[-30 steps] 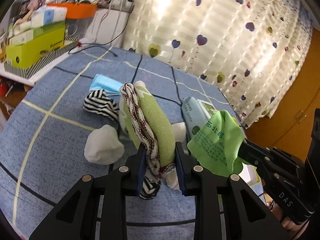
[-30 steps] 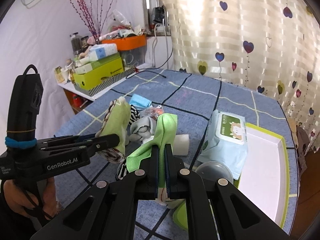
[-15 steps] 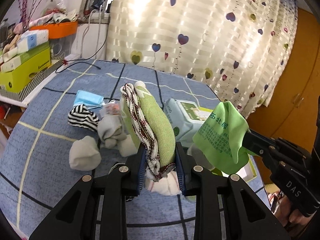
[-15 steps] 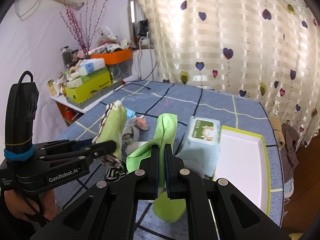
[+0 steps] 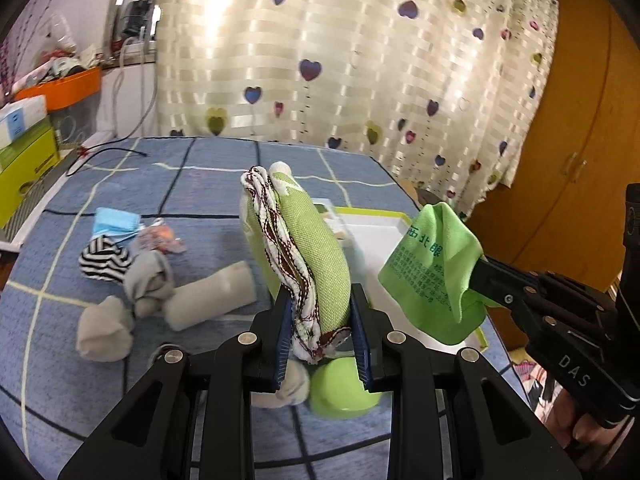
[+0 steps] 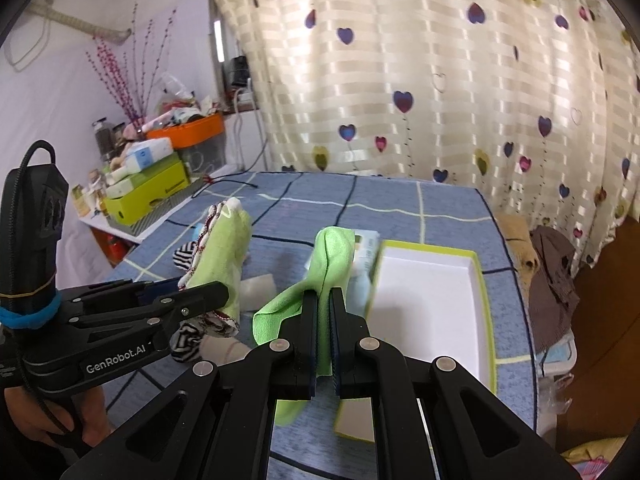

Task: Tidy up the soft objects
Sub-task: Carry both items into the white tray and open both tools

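Observation:
My left gripper [image 5: 320, 308] is shut on a folded green woven cloth with a red and white trim [image 5: 308, 248], held upright above the blue table; it also shows in the right wrist view [image 6: 222, 256]. My right gripper [image 6: 324, 300] is shut on a thin bright green cloth with printed text [image 6: 328, 264], seen in the left wrist view [image 5: 432, 276] at the right. A white tray with a green rim [image 6: 472, 264] lies on the table ahead of the right gripper. Grey socks [image 5: 148, 280], a striped sock [image 5: 105, 260] and a white roll [image 5: 212, 300] lie at the left.
A blue face mask [image 5: 114, 220] and a small wrapper [image 5: 160, 236] lie past the socks. A wipes pack [image 6: 362, 268] sits beside the tray. A green ball-like object [image 5: 344, 396] lies below the left jaws. Boxes [image 6: 148, 192] crowd a shelf at the left. A heart-print curtain [image 6: 440, 80] hangs behind.
Both grippers have lifted and swung right toward the tray, each keeping its cloth. The socks now lie farther left in the left wrist view.

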A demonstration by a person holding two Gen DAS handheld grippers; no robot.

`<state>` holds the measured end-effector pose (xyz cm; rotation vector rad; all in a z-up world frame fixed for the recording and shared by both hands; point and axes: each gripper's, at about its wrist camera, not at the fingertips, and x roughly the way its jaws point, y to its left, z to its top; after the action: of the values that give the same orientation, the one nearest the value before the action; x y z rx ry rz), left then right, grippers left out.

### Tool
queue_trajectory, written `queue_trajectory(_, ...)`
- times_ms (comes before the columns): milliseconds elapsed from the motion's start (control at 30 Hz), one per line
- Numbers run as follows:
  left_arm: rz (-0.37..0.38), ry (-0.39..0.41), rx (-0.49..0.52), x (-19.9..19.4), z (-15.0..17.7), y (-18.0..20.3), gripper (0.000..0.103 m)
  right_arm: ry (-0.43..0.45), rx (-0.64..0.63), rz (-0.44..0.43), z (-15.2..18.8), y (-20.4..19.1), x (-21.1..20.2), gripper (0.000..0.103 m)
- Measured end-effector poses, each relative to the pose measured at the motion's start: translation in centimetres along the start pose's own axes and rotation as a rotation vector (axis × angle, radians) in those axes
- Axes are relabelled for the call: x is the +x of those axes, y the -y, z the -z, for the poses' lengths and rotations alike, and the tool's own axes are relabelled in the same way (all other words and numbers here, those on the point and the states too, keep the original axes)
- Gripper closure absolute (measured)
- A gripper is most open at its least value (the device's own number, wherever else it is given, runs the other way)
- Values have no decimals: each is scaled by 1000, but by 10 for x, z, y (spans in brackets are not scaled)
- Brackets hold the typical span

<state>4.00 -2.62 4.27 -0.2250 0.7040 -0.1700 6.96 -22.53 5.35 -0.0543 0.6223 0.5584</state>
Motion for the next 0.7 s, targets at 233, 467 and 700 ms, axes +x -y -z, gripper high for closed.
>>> queue_trajectory(233,51,-23,39,14,-4,24,75,-14,59,31,11,35,3,97)
queue_trajectory(467,95,-58,65,31,-6,43,75,-56,118,60,24,70,16,97)
queue_trajectory(700,138,-121,101,57,-2,66,75,-123,177,72,41,103,41,97)
